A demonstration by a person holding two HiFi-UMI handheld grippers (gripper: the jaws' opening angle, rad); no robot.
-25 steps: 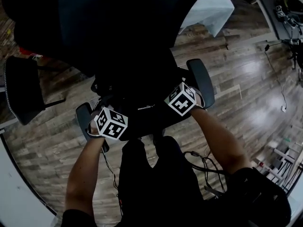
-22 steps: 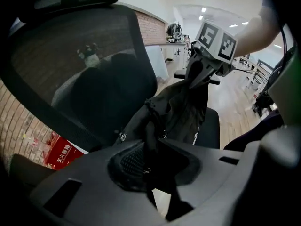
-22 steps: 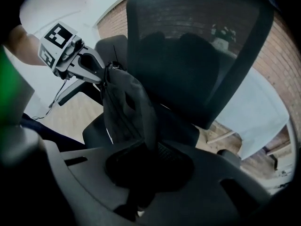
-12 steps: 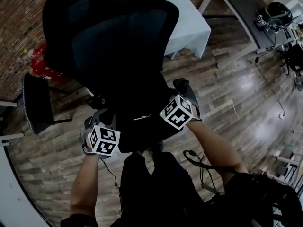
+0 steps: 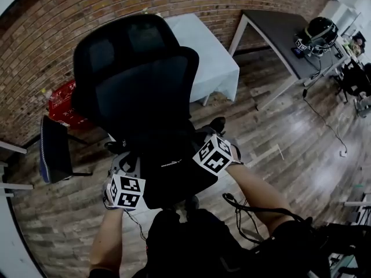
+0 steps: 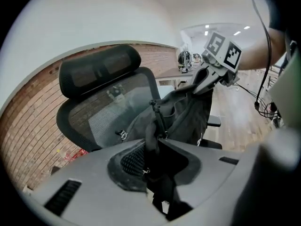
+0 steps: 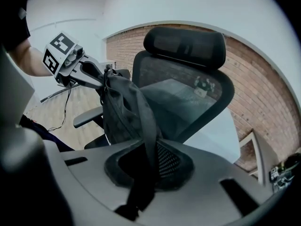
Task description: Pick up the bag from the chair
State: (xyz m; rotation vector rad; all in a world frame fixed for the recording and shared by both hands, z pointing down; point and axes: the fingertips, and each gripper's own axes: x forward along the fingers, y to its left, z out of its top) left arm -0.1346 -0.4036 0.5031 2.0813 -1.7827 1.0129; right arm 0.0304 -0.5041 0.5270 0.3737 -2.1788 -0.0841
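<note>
One brick wall (image 5: 116, 4) backs the room. There are two chairs: a big black mesh chair (image 5: 139, 91) at 11 o'clock in the head view and a side chair (image 5: 55, 149) at 9. There are two tables: a white table (image 5: 214, 57) at 1 o'clock and a dark table (image 5: 278, 28) at 2.

One black bag (image 5: 174, 169) hangs at centre between the two grippers, in front of the mesh chair's backrest. Whether its bottom touches the seat cannot be told.

Both forearms reach in from 6 o'clock, and both tools tilt forward and down. The left gripper (image 6: 153, 147) has narrow jaws pinching a bag strap (image 6: 157, 119). The right gripper (image 7: 150, 159) has jaws nearly together on a flat strap (image 7: 148, 126).
</note>
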